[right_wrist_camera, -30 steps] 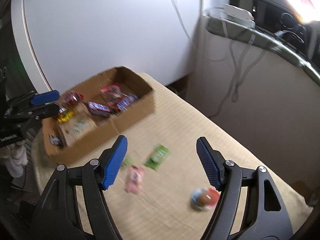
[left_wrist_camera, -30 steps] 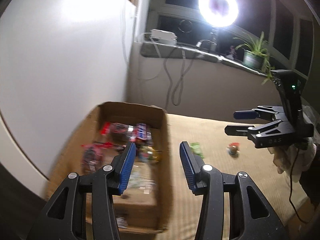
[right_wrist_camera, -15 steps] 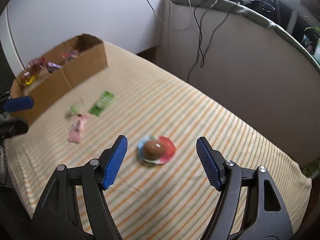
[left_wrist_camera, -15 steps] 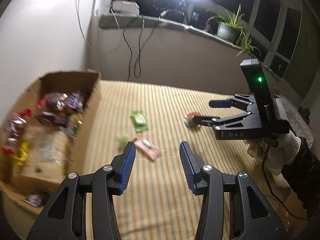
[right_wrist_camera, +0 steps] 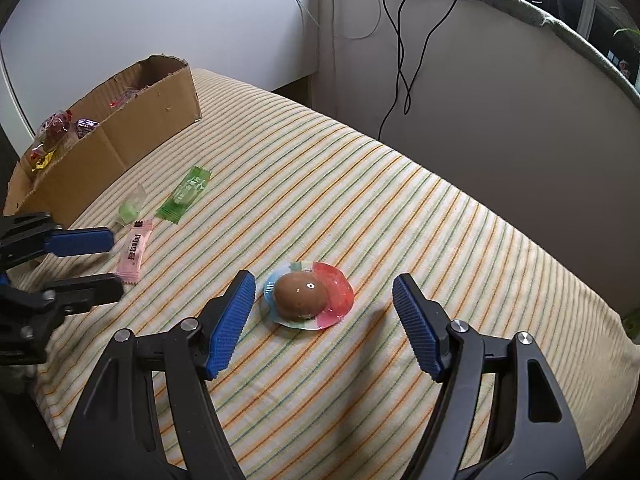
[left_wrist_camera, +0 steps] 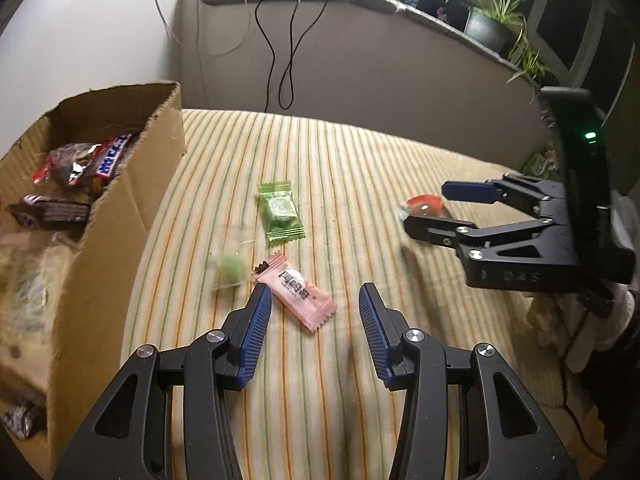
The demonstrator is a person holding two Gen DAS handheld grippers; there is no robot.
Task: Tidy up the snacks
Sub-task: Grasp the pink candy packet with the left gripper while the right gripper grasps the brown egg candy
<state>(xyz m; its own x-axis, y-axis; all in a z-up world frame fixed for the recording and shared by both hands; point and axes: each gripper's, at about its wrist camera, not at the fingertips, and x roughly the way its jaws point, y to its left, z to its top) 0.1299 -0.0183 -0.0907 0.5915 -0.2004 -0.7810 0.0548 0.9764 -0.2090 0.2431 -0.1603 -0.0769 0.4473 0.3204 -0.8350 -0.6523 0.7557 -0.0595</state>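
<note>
Since the earlier frames both grippers have swung away from the cardboard box (left_wrist_camera: 132,216) toward the loose snacks, and the right gripper (right_wrist_camera: 324,308) now sits lower over the chocolate egg pack (right_wrist_camera: 308,294).

At far left, the box is cut off by the frame edge in the left wrist view. Its contents are only partly legible: a candy bar (left_wrist_camera: 114,154) with blue lettering and a dark bar (left_wrist_camera: 52,211) are distinguishable; the rest is blurred.

Right of the box, on the striped surface (right_wrist_camera: 400,208), lie a small green candy (left_wrist_camera: 231,267) in a clear, hard-to-see wrapper, a green packet (left_wrist_camera: 280,212) and a pink packet (left_wrist_camera: 298,290). The left gripper (left_wrist_camera: 316,320) hovers just before the pink packet, fingers moderately open, holding nothing.

Farther right, the egg pack lies between the widely open, empty right fingers (right_wrist_camera: 232,322). In the left wrist view the right gripper hides most of the pack.
</note>
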